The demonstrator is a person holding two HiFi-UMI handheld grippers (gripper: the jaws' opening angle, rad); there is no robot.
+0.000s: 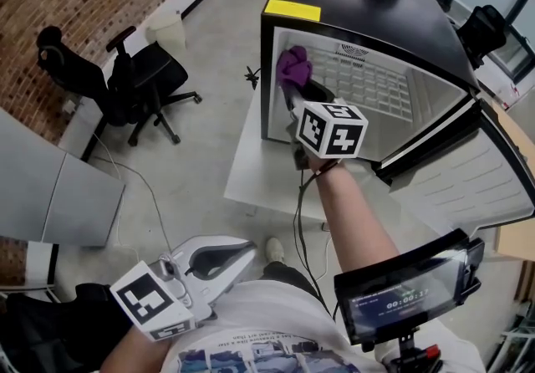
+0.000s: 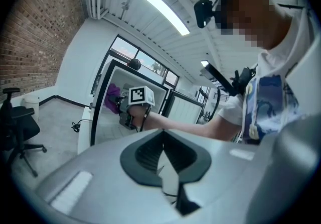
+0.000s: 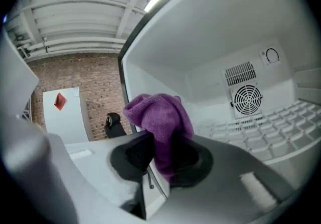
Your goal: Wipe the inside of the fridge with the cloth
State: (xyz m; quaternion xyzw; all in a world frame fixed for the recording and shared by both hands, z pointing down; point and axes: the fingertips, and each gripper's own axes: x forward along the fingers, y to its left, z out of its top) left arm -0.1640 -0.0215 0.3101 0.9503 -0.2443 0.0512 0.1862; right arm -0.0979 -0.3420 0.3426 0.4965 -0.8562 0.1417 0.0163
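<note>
Closest in, well short of the fridge (image 1: 359,7) and low against the torso: left gripper (image 1: 241,258), jaws pressed together on nothing, idle.

Farther out, reaching at the fridge's open front: right forearm (image 1: 351,212), stretched almost straight, marker cube turned upward. At its end, right gripper (image 1: 292,95), jaws clamped on a purple cloth (image 1: 294,67). Cloth bunched into a lump that stands up and forward past the jaw tips, so leading into the fridge ahead of the gripper. Placed high at the left front edge of the fridge's opening, just beside the left inner wall; contact with that wall impossible to confirm.

Deeper inside the fridge, to the right of the cloth: wire shelf (image 3: 273,127), then the back wall with its round fan grille (image 3: 247,98). Door (image 1: 468,171) swung wide on the fridge's right side; white surface (image 1: 251,162) under the fridge.

Clearly the right hand's job, being the nearer by far. Judged next need: a short press sideways onto the left wall, or a push inward toward the back.
</note>
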